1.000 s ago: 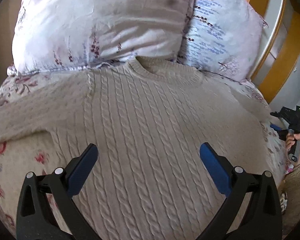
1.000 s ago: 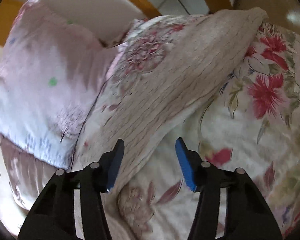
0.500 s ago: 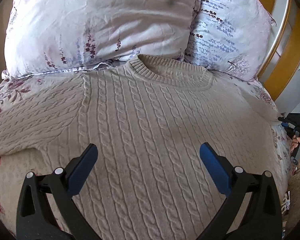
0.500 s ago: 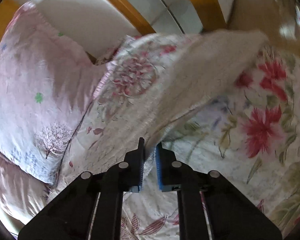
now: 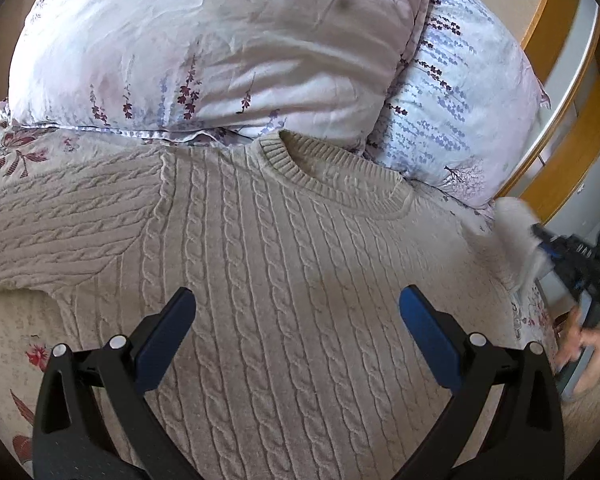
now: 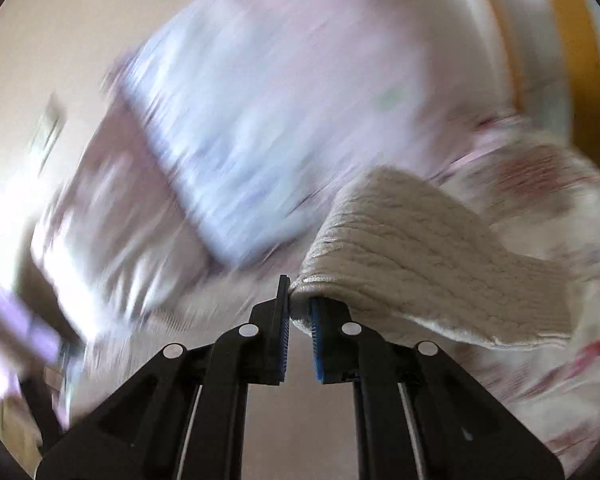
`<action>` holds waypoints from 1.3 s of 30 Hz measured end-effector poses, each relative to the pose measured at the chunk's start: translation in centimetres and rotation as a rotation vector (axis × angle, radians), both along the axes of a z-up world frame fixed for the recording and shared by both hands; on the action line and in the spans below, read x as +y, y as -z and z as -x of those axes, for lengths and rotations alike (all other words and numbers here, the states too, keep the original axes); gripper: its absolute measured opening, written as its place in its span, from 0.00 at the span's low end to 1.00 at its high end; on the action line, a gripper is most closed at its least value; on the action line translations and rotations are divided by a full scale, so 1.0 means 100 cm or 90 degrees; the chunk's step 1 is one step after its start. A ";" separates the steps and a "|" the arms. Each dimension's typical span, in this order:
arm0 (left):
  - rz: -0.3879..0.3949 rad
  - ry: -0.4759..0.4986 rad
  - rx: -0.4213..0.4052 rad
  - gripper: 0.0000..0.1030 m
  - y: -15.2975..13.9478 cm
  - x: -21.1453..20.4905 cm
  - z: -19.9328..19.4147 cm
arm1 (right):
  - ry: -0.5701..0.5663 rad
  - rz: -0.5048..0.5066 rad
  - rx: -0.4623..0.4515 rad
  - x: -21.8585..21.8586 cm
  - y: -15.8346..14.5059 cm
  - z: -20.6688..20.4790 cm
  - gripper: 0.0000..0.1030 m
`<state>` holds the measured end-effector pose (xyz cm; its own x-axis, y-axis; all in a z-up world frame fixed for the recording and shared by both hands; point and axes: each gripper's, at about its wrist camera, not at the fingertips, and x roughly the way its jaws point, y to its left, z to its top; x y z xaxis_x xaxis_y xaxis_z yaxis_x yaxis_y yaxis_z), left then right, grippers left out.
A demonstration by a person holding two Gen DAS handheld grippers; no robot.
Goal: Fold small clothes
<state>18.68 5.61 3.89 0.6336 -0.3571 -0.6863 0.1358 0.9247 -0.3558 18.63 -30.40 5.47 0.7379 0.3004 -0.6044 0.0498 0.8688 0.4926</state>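
Note:
A beige cable-knit sweater (image 5: 284, 280) lies flat, front up, on a floral bed sheet (image 5: 8, 344), its collar toward the pillows. My left gripper (image 5: 296, 312) is open and empty, hovering over the sweater's chest. My right gripper (image 6: 299, 308) is shut on the sweater's right sleeve (image 6: 428, 256) and holds it lifted off the bed. In the left wrist view that gripper (image 5: 548, 248) shows at the far right with the raised sleeve (image 5: 516, 232). The right wrist view is blurred by motion.
Two floral pillows, one pink-white (image 5: 220, 48) and one with blue sprigs (image 5: 460, 100), lie against the headboard behind the collar. A wooden bed frame (image 5: 564, 152) runs along the right side. The bed edge drops off at the right.
My right gripper has closed on the right sleeve and lifted it, swinging fast toward the pillows. The left gripper has drifted slightly over the sweater and stays open.

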 end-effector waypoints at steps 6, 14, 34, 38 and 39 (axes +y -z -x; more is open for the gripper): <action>0.017 0.015 0.017 0.98 0.004 -0.003 -0.001 | -0.062 -0.006 0.116 0.045 0.050 -0.013 0.12; 0.034 0.020 0.019 0.98 0.002 0.002 0.000 | 0.086 -0.132 0.112 -0.017 0.045 0.006 0.44; 0.192 -0.013 0.043 0.98 0.004 0.038 -0.001 | -0.246 0.116 0.071 0.165 -0.004 -0.034 0.35; 0.223 -0.014 0.071 0.92 0.012 0.039 -0.004 | -0.295 0.115 0.131 0.187 0.030 -0.022 0.44; 0.231 -0.016 0.081 0.90 0.015 0.038 -0.005 | -0.275 0.082 0.148 0.174 0.035 -0.019 0.45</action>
